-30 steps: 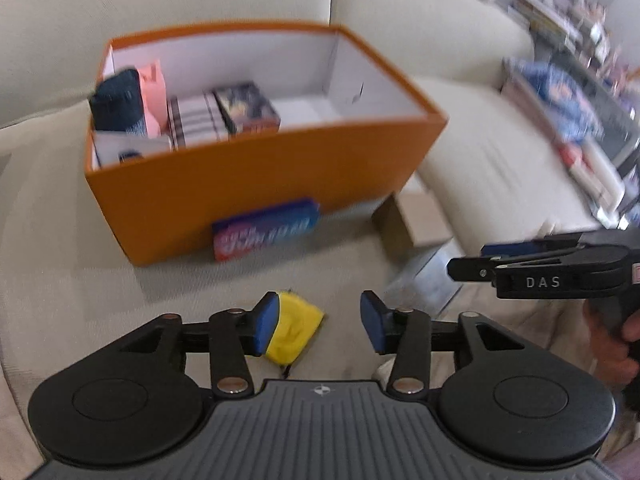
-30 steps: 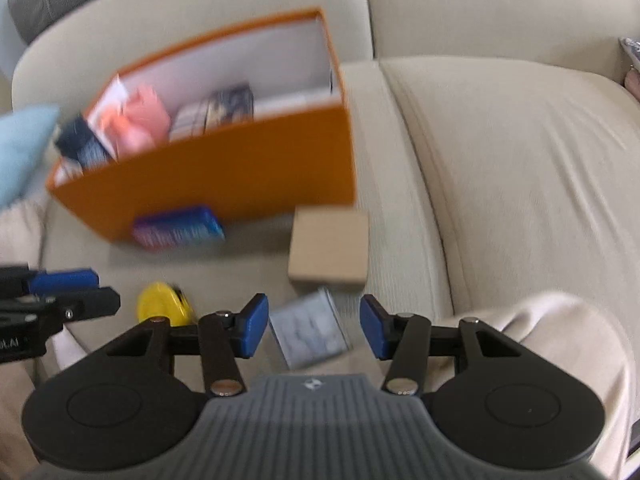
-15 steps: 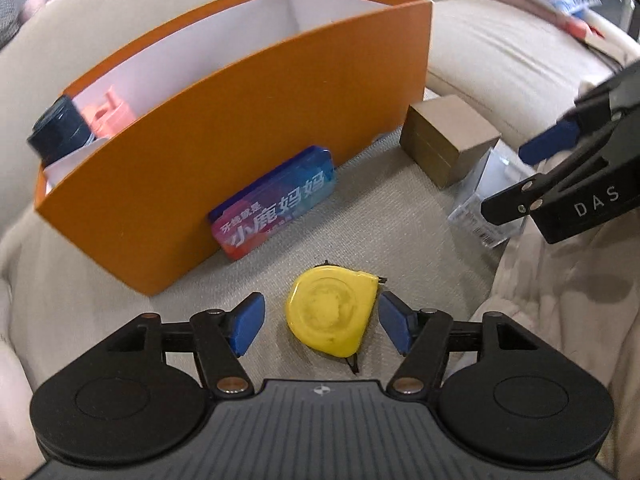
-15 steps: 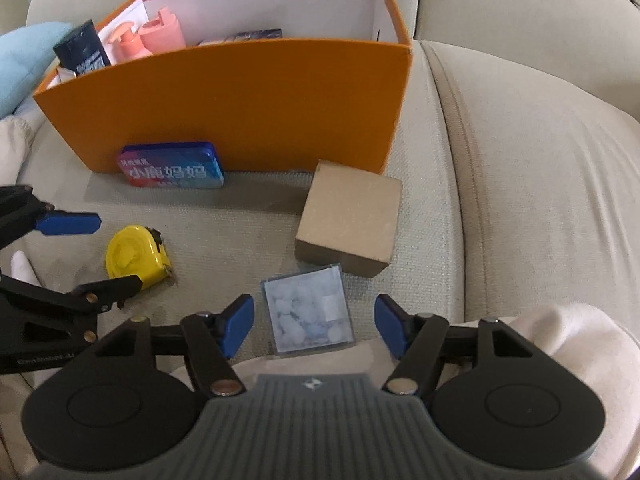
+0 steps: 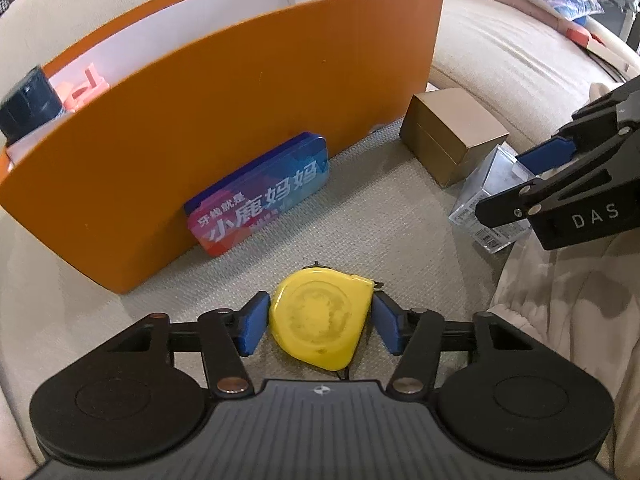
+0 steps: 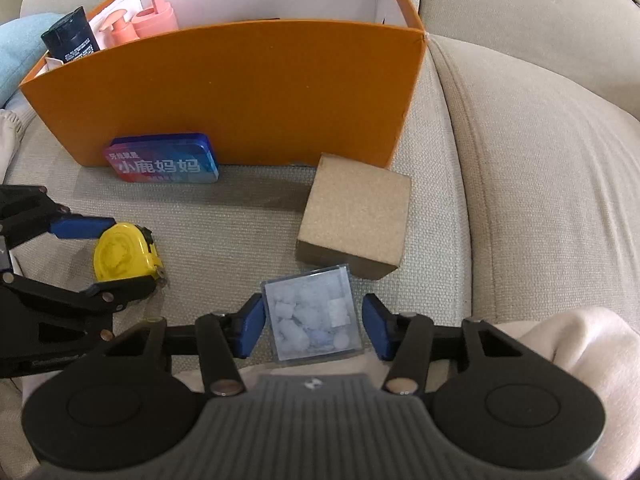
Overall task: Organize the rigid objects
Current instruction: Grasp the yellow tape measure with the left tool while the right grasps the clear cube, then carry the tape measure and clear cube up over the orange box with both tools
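Your left gripper (image 5: 318, 326) has its blue fingers (image 5: 253, 328) set on either side of the yellow tape measure (image 5: 320, 322), low in the frame's middle; they look to touch its sides, though a firm grip cannot be told. Your right gripper (image 6: 314, 326) is spread wide around the clear plastic box (image 6: 313, 322), gaps showing on both sides. Above it sits a brown cardboard cube (image 6: 356, 216). A blue tin (image 6: 162, 164) leans on the orange box (image 6: 240, 92) on the sofa cushion (image 6: 500, 200).
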